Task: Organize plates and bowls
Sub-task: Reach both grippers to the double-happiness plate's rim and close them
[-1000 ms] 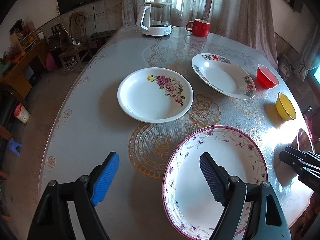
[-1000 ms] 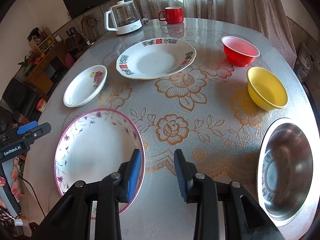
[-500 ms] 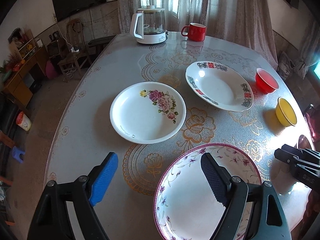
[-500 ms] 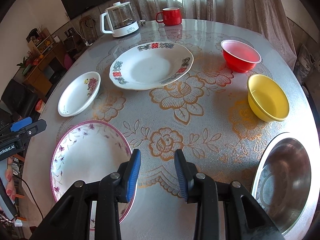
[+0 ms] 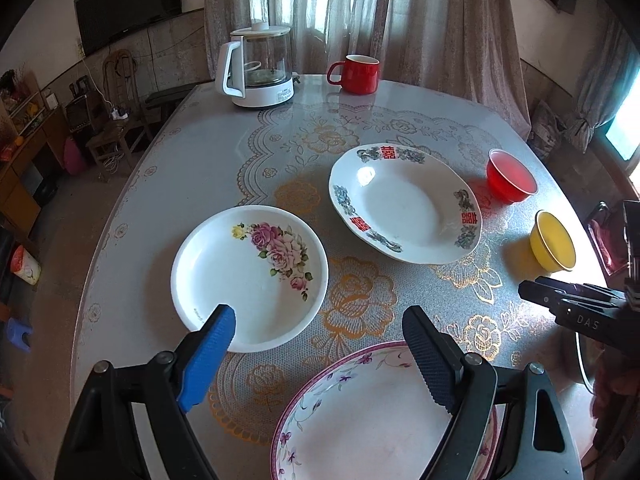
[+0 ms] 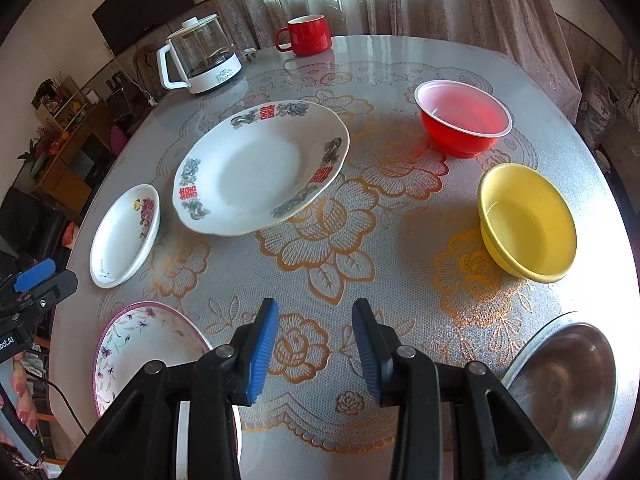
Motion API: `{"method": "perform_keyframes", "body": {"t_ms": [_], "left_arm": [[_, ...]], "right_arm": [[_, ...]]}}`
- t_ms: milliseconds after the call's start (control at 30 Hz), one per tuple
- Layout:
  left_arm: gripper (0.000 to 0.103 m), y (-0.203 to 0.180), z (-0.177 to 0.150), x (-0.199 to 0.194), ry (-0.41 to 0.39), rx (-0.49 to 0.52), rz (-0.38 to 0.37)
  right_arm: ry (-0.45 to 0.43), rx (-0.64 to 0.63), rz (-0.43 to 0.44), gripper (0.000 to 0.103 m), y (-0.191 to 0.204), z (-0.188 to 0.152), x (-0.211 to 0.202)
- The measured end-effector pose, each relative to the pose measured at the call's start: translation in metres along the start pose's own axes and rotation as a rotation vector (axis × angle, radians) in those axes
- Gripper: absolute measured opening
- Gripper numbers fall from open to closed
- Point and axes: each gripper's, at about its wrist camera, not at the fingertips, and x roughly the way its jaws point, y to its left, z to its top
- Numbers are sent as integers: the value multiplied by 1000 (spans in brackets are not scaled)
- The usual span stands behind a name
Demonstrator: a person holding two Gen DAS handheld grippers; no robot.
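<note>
While flat, plates [image 6: 256, 168] rim-up.

The big white plate [image 6: 256, 168] is showing red double-happiness characters "囍" at 3 spots on its rim. The right hand-held gripper [image 5: 576, 312] is bearing white letters "DAS". The left hand-held gripper [image 6: 24, 292] is carrying a partly cut label, "ot.AI".

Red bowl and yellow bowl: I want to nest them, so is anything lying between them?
Nothing: between the red bowl and the yellow bowl only patterned tablecloth shows, clearest in the right wrist view.
</note>
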Motion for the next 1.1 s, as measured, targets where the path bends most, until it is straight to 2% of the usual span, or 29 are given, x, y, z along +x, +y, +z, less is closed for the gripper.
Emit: {"method": "perform_keyframes", "body": {"t_ms": [233, 500, 733, 900, 1100], "left_arm": [[93, 1, 24, 20, 1, -15, -32], [93, 5, 51, 46, 9, -41, -67], [93, 11, 75, 78, 64, -79, -149], [93, 8, 91, 93, 57, -25, -89], [93, 1, 104, 113, 72, 37, -52]], "right_arm": [[29, 80, 28, 39, -20, 34, 28], [44, 197, 92, 40, -39, 76, 66], [75, 303, 172, 40, -49, 95, 97], [75, 273, 175, 40, -40, 101, 105], [70, 202, 118, 34, -27, 105, 110]]}}
